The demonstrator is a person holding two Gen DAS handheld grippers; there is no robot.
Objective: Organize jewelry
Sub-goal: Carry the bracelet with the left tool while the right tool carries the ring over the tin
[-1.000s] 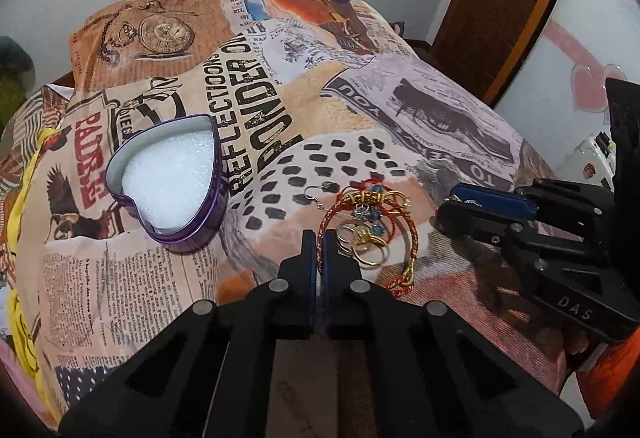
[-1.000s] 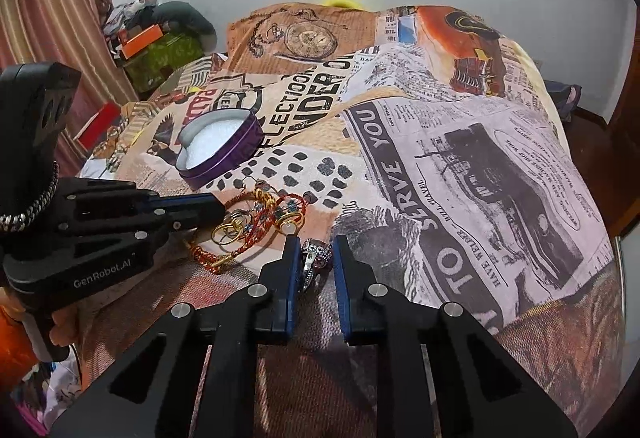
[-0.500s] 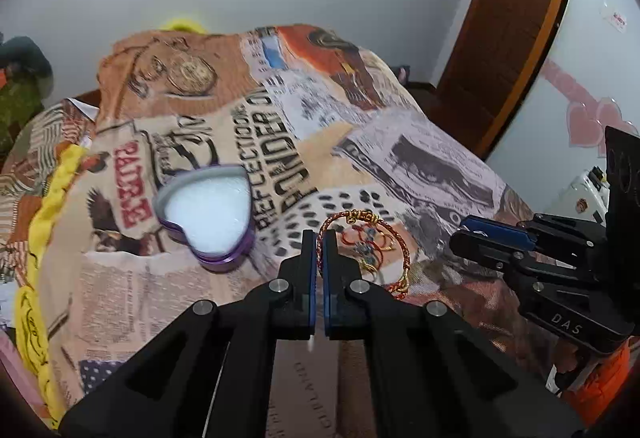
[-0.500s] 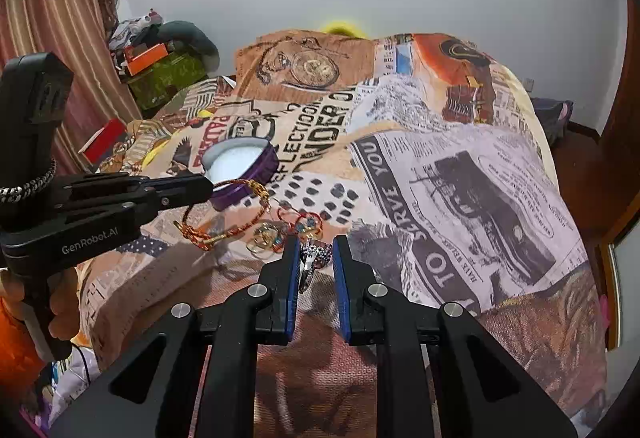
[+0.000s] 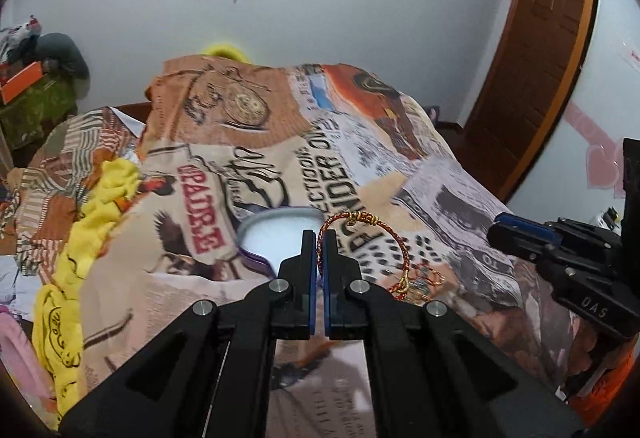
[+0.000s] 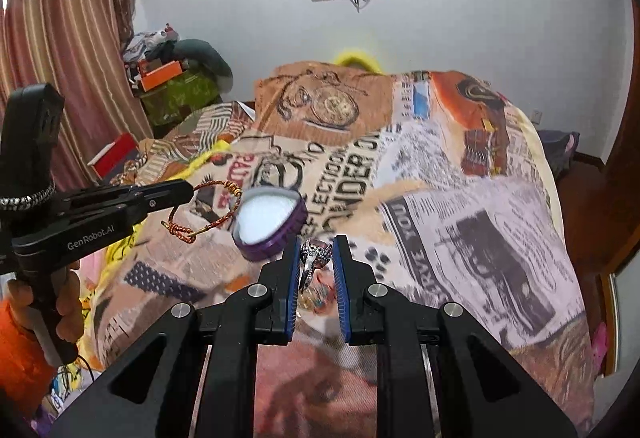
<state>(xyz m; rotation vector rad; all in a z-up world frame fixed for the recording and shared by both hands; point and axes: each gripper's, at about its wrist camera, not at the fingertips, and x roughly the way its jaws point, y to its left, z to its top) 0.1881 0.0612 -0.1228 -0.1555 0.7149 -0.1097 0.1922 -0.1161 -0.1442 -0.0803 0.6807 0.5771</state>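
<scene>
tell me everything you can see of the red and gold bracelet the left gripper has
The bracelet is a thin loop of twisted red and gold cord, with a gold wrapped section at the top and a knotted tail with a small gold end hanging at the bottom. It looks like woven thread, soft but holding its round shape. The left gripper is shut on one side of the loop, so it hangs in the air, clear of the bedspread. In the right wrist view it dangles beside the purple heart-shaped tin, not touching it.
</scene>
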